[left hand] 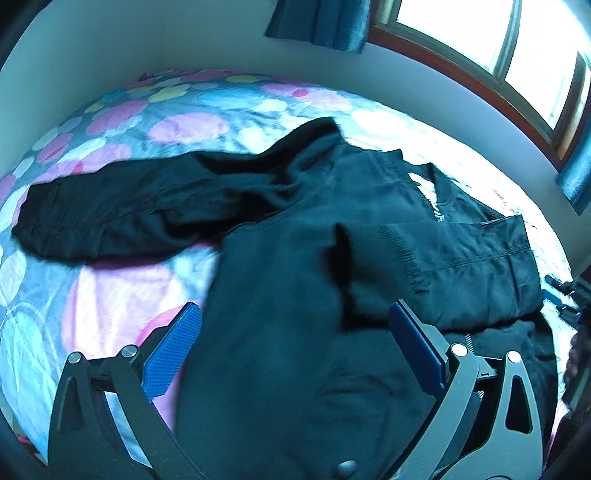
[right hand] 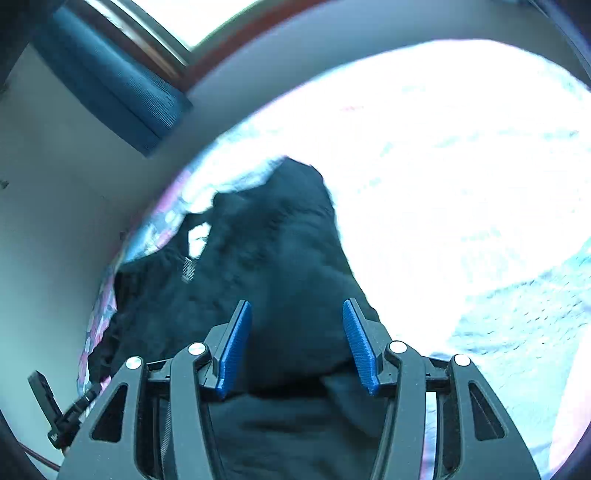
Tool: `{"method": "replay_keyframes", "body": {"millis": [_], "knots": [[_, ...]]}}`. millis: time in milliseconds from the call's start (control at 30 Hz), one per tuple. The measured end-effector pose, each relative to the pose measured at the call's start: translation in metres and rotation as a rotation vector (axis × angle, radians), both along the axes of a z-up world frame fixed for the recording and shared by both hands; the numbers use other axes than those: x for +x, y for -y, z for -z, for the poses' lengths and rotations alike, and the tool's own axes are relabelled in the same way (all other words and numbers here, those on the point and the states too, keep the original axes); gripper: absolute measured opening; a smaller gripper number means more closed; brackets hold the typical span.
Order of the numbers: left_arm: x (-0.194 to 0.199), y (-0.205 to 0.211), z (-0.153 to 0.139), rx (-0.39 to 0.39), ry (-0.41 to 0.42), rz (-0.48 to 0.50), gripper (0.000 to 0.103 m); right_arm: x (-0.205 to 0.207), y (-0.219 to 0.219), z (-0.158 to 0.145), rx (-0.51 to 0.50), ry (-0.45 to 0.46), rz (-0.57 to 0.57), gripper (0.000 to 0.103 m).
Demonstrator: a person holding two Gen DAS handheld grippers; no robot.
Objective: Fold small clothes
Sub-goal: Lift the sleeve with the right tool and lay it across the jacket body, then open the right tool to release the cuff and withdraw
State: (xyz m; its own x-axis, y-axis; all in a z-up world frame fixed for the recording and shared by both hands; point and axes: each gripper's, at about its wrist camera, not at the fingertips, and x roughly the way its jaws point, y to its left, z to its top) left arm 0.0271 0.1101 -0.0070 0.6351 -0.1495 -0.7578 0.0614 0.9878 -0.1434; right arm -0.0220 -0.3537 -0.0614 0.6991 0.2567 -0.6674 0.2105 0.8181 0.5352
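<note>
The jacket (left hand: 295, 240) lies on the bedspread (left hand: 110, 295). One sleeve (left hand: 110, 214) stretches to the left; the other sleeve (left hand: 461, 258) is folded over the body on the right. Behind the bed stands the wall (left hand: 184, 37), with the window (left hand: 498, 44) at far right and a curtain (left hand: 321, 22) left of it.

Left gripper (left hand: 291, 321) tilts downward, jaws spread wide, nothing pinched between the blue pads (left hand: 171, 350). Right gripper (right hand: 297, 332) angles down too (jaws parted, gripping nothing), pads (right hand: 234, 349) well apart.
</note>
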Motion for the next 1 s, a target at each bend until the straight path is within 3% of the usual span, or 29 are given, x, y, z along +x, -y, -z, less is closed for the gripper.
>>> {"method": "replay_keyframes", "body": {"millis": [33, 67, 100, 200, 267, 333, 400, 533, 667, 733, 800, 900, 1000], "knots": [[0.002, 0.006, -0.001, 0.005, 0.005, 0.006, 0.101, 0.0, 0.003, 0.005, -0.001, -0.007, -0.001, 0.052], [0.005, 0.016, -0.003, 0.013, 0.01, 0.016, 0.101, -0.001, 0.006, 0.009, -0.014, -0.016, -0.002, 0.044], [0.009, 0.026, -0.003, 0.019, 0.01, 0.025, 0.101, -0.001, 0.008, 0.011, -0.042, -0.025, -0.009, 0.026], [0.02, 0.051, 0.002, 0.034, 0.0, 0.052, 0.101, -0.004, 0.011, 0.018, -0.088, -0.034, -0.039, 0.024], [0.028, 0.064, 0.008, 0.052, -0.01, 0.072, 0.101, -0.006, 0.018, 0.017, -0.045, -0.017, -0.06, 0.027], [0.035, 0.073, 0.015, 0.062, -0.027, 0.08, 0.101, -0.007, 0.03, 0.013, 0.02, -0.004, -0.063, 0.039], [0.042, 0.078, 0.023, 0.063, -0.049, 0.082, 0.101, -0.007, 0.042, 0.005, 0.078, 0.051, -0.05, 0.067], [0.05, 0.082, 0.037, 0.072, -0.089, 0.074, 0.101, 0.026, 0.057, -0.002, 0.095, 0.069, -0.044, 0.068], [0.055, 0.08, 0.048, 0.069, -0.124, 0.059, 0.101, 0.085, 0.05, 0.004, 0.171, 0.046, -0.099, 0.068], [0.055, 0.078, 0.05, 0.056, -0.131, 0.055, 0.101, 0.105, 0.045, 0.01, 0.137, 0.017, -0.124, 0.068], [0.055, 0.077, 0.05, 0.054, -0.132, 0.055, 0.101, 0.115, 0.044, 0.018, 0.083, -0.023, -0.121, 0.029], [0.057, 0.079, 0.052, 0.052, -0.127, 0.064, 0.101, 0.112, 0.053, 0.031, 0.099, -0.033, -0.076, 0.026], [0.061, 0.083, 0.055, 0.073, -0.131, 0.063, 0.101, 0.108, 0.067, 0.048, 0.208, -0.017, -0.064, 0.027]]}}
